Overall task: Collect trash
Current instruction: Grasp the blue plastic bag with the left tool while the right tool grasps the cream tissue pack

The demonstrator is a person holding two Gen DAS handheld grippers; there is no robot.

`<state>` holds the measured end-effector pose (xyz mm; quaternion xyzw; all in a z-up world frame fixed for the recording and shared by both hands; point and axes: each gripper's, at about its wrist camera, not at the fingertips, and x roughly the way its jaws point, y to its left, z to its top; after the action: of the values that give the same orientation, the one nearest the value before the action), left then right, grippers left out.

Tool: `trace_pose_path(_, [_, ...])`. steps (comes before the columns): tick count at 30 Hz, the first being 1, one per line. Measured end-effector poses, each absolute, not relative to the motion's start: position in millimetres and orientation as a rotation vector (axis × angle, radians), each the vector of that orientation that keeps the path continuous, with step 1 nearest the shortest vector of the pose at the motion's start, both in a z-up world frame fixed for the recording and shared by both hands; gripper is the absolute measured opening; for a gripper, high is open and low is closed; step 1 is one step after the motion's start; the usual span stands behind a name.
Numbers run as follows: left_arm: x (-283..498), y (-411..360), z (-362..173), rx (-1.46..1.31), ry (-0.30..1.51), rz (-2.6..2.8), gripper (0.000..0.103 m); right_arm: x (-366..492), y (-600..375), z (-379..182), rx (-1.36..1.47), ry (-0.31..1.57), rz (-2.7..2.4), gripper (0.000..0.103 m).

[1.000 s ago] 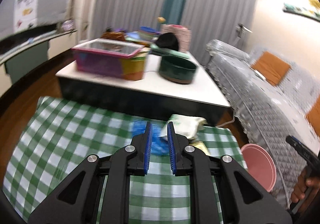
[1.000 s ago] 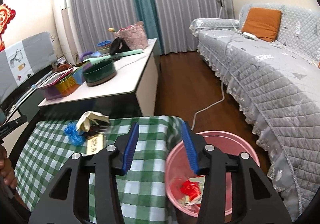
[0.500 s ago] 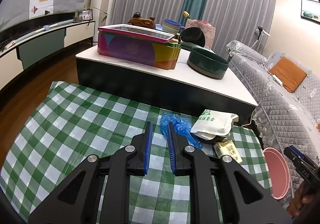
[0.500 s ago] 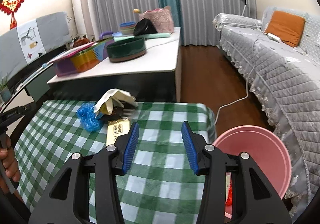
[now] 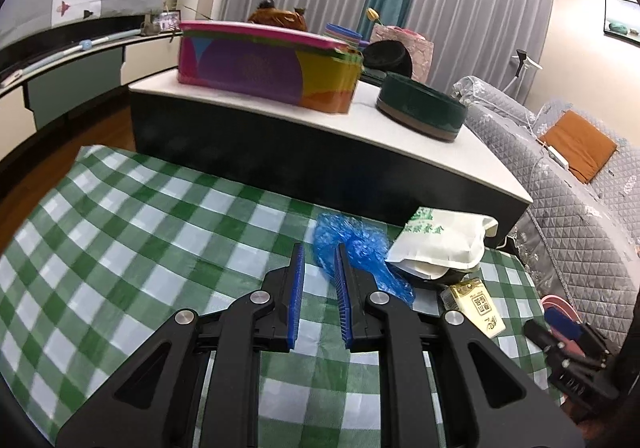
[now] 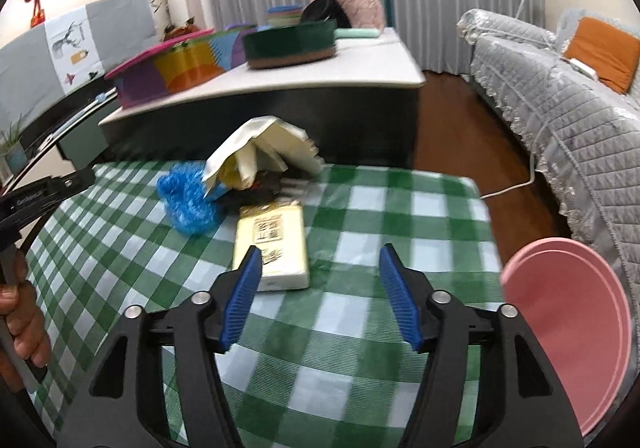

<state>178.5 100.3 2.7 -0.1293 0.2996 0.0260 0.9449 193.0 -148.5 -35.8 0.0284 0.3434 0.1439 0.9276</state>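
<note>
On the green checked cloth [image 5: 132, 248] lie a crumpled blue plastic bag [image 5: 352, 248], a cream paper bag [image 5: 440, 244] with green print and a yellow pack [image 5: 474, 306]. My left gripper [image 5: 318, 264] hovers low with its jaws narrowly apart; the blue bag sits just past the tips, against the right finger. My right gripper [image 6: 320, 252] hangs over the cloth, its jaws opening wide with only cloth between them. The yellow pack [image 6: 272, 248] lies by its left fingertip. The pink bin [image 6: 568, 328] stands to the right, off the cloth's edge.
Behind the cloth stands a low white-topped table [image 5: 400, 152] bearing a colourful box [image 5: 264, 68] and a dark green bowl [image 5: 422, 110]. A grey quilted sofa [image 6: 560, 96] runs along the right. A white cable [image 6: 508, 188] crosses the wooden floor. A dark object [image 6: 260, 188] lies under the cream bag.
My right gripper swung left from above the pink bin to over the cloth near the yellow pack, and its jaws widened. My left gripper sank closer to the blue bag.
</note>
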Motion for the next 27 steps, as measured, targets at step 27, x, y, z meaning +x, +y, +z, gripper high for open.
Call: trace_pose_path(27, [249.6, 72.9, -39.1, -0.244, 0.737, 0.054, 0.020, 231.7, -117.0, -59.8, -0.023, 0.830, 0.334, 0.071])
